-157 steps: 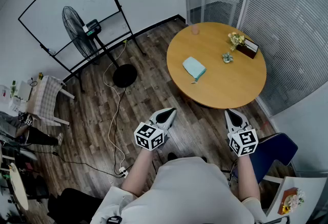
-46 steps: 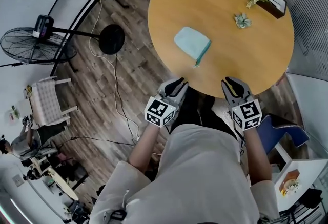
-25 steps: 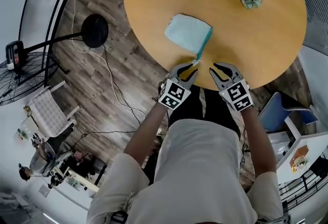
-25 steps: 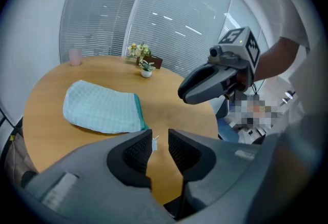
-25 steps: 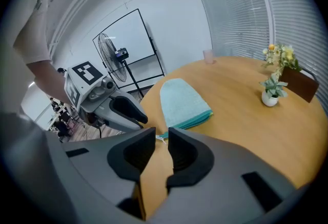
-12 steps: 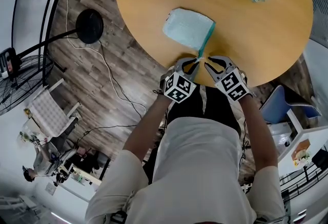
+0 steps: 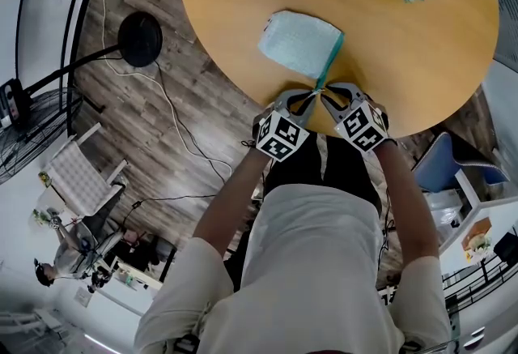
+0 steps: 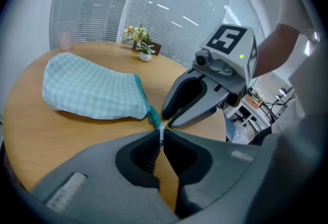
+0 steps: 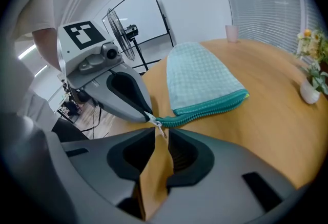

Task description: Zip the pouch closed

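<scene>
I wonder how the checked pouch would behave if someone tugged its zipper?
The pouch looks like soft cloth, slumped nearly flat, so it would probably flop rather than hold its shape. It seems thin, so it is likely light, and apt to slide on the smooth table when the zipper is pulled unless its end is held.

Checked woven cloth pouch (image 7: 299, 43), smooth matt wooden table (image 7: 405, 61)

Pouch (image 7: 301, 43) on table (image 7: 405, 61) near front edge; left gripper (image 7: 305, 98), right gripper (image 7: 329, 95) side by side at its near corner.
</scene>
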Action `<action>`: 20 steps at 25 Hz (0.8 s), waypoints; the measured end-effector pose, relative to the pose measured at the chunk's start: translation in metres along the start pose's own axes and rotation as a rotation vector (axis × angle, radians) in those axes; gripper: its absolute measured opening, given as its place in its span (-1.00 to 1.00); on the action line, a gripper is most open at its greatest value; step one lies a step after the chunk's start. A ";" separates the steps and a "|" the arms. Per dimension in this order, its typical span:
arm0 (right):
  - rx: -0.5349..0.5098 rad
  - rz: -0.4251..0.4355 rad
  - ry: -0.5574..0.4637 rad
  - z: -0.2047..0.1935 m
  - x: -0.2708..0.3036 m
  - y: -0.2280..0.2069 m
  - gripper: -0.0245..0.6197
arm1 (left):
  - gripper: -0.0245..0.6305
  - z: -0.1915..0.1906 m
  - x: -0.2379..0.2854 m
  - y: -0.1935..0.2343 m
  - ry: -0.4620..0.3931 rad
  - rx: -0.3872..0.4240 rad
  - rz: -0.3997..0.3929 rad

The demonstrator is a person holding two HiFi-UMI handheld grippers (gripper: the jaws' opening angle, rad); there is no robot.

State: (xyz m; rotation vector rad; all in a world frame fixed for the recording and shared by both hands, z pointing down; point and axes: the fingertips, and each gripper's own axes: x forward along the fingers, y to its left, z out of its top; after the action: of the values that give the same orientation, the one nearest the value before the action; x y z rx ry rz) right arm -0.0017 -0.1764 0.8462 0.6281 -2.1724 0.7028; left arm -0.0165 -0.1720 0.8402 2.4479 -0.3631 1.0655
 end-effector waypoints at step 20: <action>0.049 0.008 -0.028 0.023 -0.015 -0.007 -0.91 | -0.85 0.019 -0.037 0.011 -0.041 -0.062 -0.063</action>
State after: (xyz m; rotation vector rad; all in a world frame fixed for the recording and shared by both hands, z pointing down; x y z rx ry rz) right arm -0.0001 -0.1932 0.8234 0.6592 -2.1897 0.7578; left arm -0.0340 -0.1882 0.8045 2.4130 -0.3251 0.9652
